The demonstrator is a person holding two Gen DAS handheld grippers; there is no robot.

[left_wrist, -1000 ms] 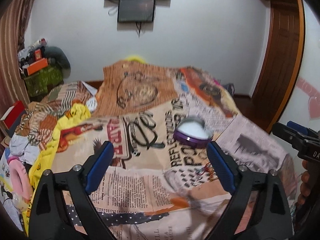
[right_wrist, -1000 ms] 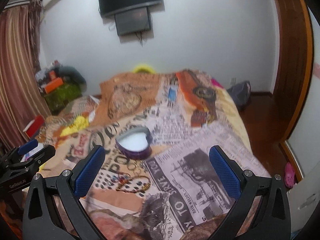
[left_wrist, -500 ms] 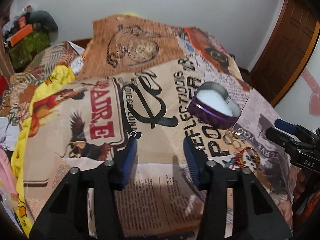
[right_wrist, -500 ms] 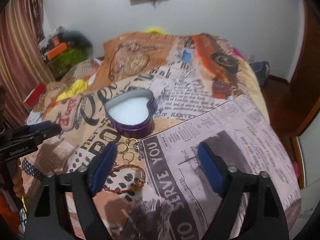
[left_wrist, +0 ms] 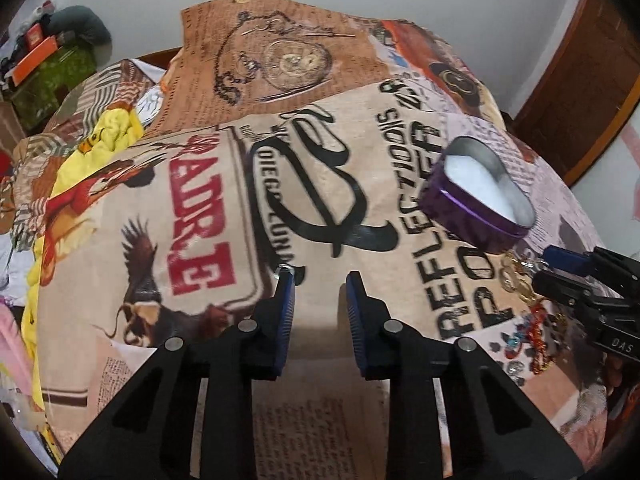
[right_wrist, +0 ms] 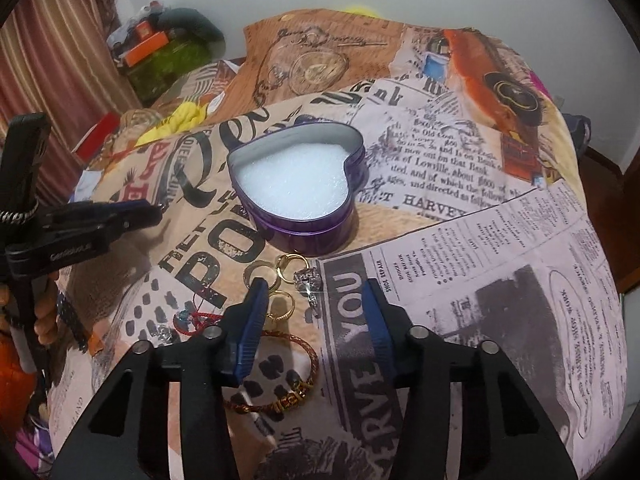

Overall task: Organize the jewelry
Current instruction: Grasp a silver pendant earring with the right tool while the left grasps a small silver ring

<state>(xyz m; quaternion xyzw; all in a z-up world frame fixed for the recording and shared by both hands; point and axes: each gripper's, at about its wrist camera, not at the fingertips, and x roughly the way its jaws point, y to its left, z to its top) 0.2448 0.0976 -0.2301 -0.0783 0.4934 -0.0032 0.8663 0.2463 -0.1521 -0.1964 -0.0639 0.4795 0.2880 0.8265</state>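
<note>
A purple heart-shaped tin (right_wrist: pixel 296 188) with white foam lining sits open on the printed bedspread, also at the right of the left wrist view as the tin (left_wrist: pixel 476 204). Just in front of it lie gold rings (right_wrist: pixel 292 264), a silver stone ring (right_wrist: pixel 308 280), a red cord bracelet (right_wrist: pixel 196 318) and a gold bracelet (right_wrist: pixel 288 384). My right gripper (right_wrist: pixel 315 286) hovers over the rings, jaws closing, with the silver ring and a gold ring between the pads, which do not press on them. My left gripper (left_wrist: pixel 320 280), jaws closing on nothing, hangs over bare bedspread left of the tin.
The bedspread (right_wrist: pixel 500 280) covers the whole bed, which drops off at the right toward a wooden floor and door (left_wrist: pixel 592 80). A yellow cloth (left_wrist: pixel 112 132) lies at the left. Boxes and clutter (right_wrist: pixel 160 52) stand by the curtain at far left.
Both grippers have come down toward the bed and tipped downward. Both pairs of jaws have narrowed a lot. The right one now sits over the rings.
</note>
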